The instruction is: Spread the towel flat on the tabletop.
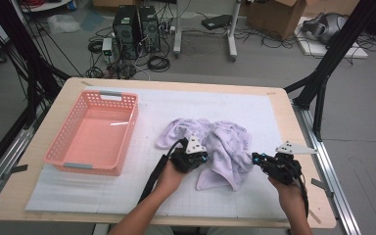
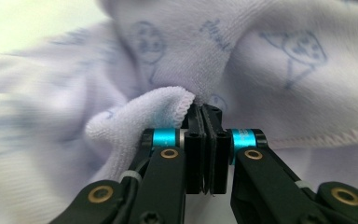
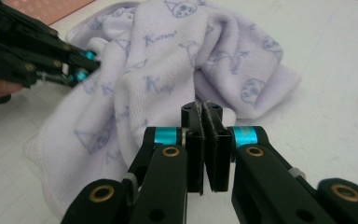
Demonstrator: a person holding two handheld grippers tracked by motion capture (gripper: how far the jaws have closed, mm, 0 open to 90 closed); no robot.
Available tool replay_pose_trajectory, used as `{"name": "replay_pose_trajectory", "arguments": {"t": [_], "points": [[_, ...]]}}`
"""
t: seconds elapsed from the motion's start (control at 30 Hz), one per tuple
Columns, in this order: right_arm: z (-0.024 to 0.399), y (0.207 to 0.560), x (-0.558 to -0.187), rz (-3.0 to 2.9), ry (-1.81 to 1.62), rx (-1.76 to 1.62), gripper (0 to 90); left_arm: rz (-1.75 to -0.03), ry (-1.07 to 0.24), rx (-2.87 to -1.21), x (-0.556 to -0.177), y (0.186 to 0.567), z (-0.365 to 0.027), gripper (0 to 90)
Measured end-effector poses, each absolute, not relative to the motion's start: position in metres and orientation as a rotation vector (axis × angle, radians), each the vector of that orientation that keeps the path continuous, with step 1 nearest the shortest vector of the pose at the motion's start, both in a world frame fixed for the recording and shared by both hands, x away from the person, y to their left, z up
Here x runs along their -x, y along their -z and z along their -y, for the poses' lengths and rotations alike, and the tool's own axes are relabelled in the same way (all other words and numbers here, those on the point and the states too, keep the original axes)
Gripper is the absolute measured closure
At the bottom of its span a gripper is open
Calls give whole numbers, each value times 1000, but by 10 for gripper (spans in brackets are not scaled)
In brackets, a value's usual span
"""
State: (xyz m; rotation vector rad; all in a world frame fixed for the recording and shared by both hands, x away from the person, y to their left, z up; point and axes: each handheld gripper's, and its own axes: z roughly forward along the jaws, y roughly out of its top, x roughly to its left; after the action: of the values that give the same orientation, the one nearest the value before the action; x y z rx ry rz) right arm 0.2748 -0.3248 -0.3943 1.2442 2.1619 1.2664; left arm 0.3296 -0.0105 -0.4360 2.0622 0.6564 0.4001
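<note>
Worktop (image 1: 274, 105) | my left tongs (image 2: 204, 108) pinch the lilac towel's (image 1: 225, 142) hem | right tongs (image 3: 203, 106) clamp another edge, ready to spread it | pink basket (image 1: 127, 122) waits alongside

A basket (image 1: 92, 132) stands on the mat (image 1: 147, 186) at the left of the table (image 1: 284, 112), and a towel (image 1: 220, 147) lies crumpled right of it, near the centre of the frame. The left gripper (image 1: 201, 159) sits at the towel's lower left edge and the right gripper (image 1: 255, 159) at its lower right edge, the cloth between them. Beyond the table's far edge, in the upper part of the frame, computer towers (image 1: 137, 32) stand on the floor left of a cardboard box (image 1: 279, 17).
</note>
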Motion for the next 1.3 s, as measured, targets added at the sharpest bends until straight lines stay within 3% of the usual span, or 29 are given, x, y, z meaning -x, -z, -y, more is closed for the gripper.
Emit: {"name": "replay_pose_trajectory", "arguments": {"t": [0.27, 0.47, 0.6, 0.83, 0.9, 0.97, 1.0, 1.2, 1.23, 1.3], "points": [[330, 383, -268, -2170, -1326, -1242, 873, -827, -513, -1955, -343, 426, -46, 885], [329, 380, -270, -2219, -1363, -1189, 706, -936, -602, -1922, -350, 426, -71, 884], [336, 389, -281, -2191, -1282, -1161, 688, -948, -584, -1911, -352, 430, -77, 883], [317, 423, -326, -2300, -1220, -1247, 555, -940, -557, -1894, -352, 432, -77, 876], [307, 433, -333, -2374, -1146, -1266, 604, -940, -550, -1889, -352, 431, -78, 875], [306, 438, -334, -2429, -1164, -1283, 779, -936, -552, -1884, -351, 430, -78, 875], [307, 438, -332, -2441, -1183, -1273, 817, -937, -552, -1879, -350, 430, -78, 876], [317, 422, -300, -2464, -1285, -1184, 839, -949, -544, -1885, -349, 429, -83, 878], [318, 419, -293, -2465, -1317, -1167, 838, -952, -523, -1881, -348, 430, -82, 855], [315, 415, -280, -2487, -1353, -1120, 838, -946, -470, -1875, -346, 429, -80, 708]]}}
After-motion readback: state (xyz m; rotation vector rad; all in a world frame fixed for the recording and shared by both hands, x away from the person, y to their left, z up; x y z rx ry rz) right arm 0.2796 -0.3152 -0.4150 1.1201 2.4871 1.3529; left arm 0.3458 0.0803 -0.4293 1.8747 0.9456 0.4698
